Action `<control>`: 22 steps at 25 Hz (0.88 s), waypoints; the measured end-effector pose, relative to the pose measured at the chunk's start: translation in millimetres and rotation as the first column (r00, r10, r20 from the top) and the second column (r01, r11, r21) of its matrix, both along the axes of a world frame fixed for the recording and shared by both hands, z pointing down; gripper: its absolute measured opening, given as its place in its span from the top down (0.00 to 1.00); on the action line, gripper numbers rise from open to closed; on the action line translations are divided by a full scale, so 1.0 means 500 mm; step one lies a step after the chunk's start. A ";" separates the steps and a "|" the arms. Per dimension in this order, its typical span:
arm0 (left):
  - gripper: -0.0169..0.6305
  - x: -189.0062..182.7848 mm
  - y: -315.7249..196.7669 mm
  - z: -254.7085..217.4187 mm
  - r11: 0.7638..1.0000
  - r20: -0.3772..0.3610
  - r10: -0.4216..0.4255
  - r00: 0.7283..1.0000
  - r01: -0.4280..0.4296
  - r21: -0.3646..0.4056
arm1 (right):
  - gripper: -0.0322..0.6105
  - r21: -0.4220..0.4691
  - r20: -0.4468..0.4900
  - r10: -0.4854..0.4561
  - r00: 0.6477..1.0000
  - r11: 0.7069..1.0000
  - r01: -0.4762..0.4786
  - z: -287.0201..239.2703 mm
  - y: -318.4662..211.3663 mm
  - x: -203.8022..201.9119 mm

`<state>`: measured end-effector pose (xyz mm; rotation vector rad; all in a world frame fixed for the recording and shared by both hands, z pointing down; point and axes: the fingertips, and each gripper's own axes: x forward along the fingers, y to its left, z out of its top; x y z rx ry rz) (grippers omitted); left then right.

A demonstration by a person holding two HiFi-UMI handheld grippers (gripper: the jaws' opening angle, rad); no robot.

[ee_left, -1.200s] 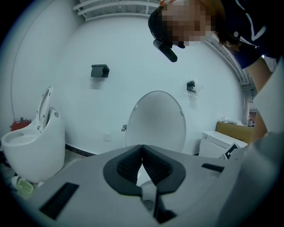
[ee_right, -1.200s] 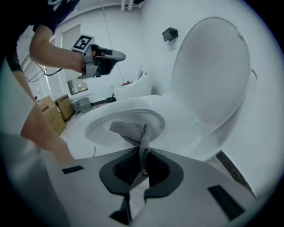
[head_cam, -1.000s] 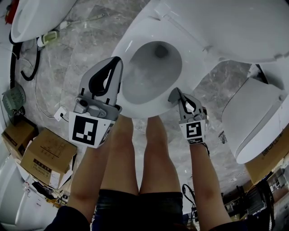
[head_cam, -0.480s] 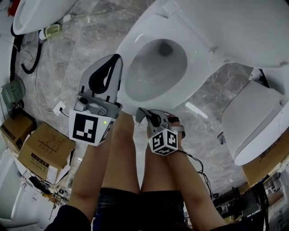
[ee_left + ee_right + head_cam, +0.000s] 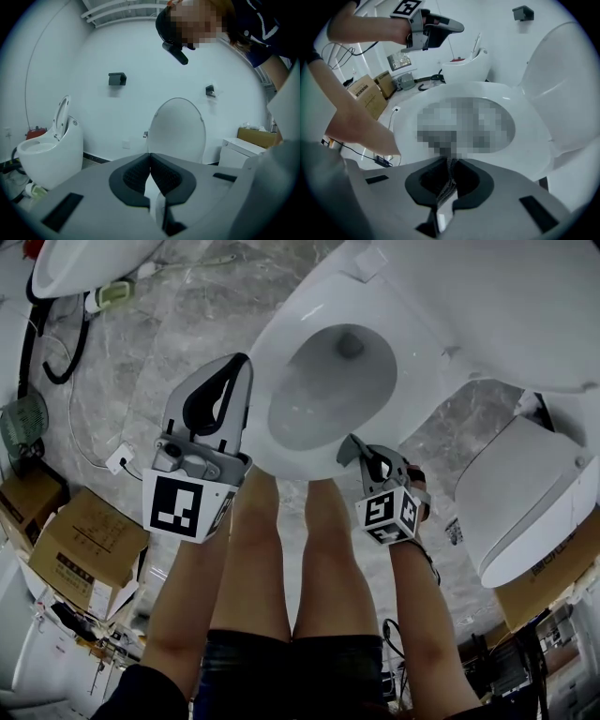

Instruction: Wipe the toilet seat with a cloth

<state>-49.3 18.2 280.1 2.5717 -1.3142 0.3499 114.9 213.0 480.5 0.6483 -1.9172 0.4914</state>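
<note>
My right gripper is down at the front edge of the toilet seat, the edge nearest my legs. Its tips sit just at the white rim. In the right gripper view its jaws are pressed together on a thin strip of grey, ribbed cloth, which runs up the middle between the dark pads. The seat ring and the bowl spread out just beyond it. From the head view the cloth is too small to make out. My left gripper is over the front-left edge of the seat, held up in the air and well apart from the right one. The right gripper view shows it aloft, above the seat's far side. Its jaws are closed, tip against tip, and I see nothing held between them. Its own view looks level across the room at an upright lid and the white wall. The seat is down on the bowl, with the lid raised behind it. Cardboard boxes lie on the marble floor to my left, and a second toilet stands to my right.
</note>
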 end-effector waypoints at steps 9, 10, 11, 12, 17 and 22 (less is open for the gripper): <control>0.95 -0.046 0.008 0.001 1.000 0.021 -0.015 1.000 0.015 -0.004 | 0.89 -0.193 0.210 -0.130 0.969 0.966 0.172 0.020 0.039 -0.314; 0.95 -0.051 0.009 0.000 1.000 0.022 -0.015 1.000 0.015 -0.005 | 0.89 -0.199 0.227 -0.116 0.967 0.966 0.163 0.017 0.040 -0.319; 0.95 -0.055 0.010 0.000 1.000 0.022 -0.015 1.000 0.015 -0.005 | 0.89 -0.201 0.231 -0.110 0.967 0.967 0.158 0.015 0.042 -0.312; 0.95 -0.060 0.012 -0.001 1.000 0.019 -0.015 1.000 0.015 -0.006 | 0.89 -0.199 0.224 -0.113 0.968 0.967 0.159 0.013 0.046 -0.295; 0.95 -0.079 0.007 0.004 0.999 0.009 -0.030 1.000 0.030 -0.010 | 0.89 -0.193 0.118 -0.157 0.981 0.965 0.177 -0.001 0.073 -0.142; 0.95 -0.092 0.001 0.000 0.999 -0.030 -0.031 0.999 0.031 -0.007 | 0.89 -0.209 0.110 -0.251 0.962 0.940 0.270 -0.009 0.112 -0.101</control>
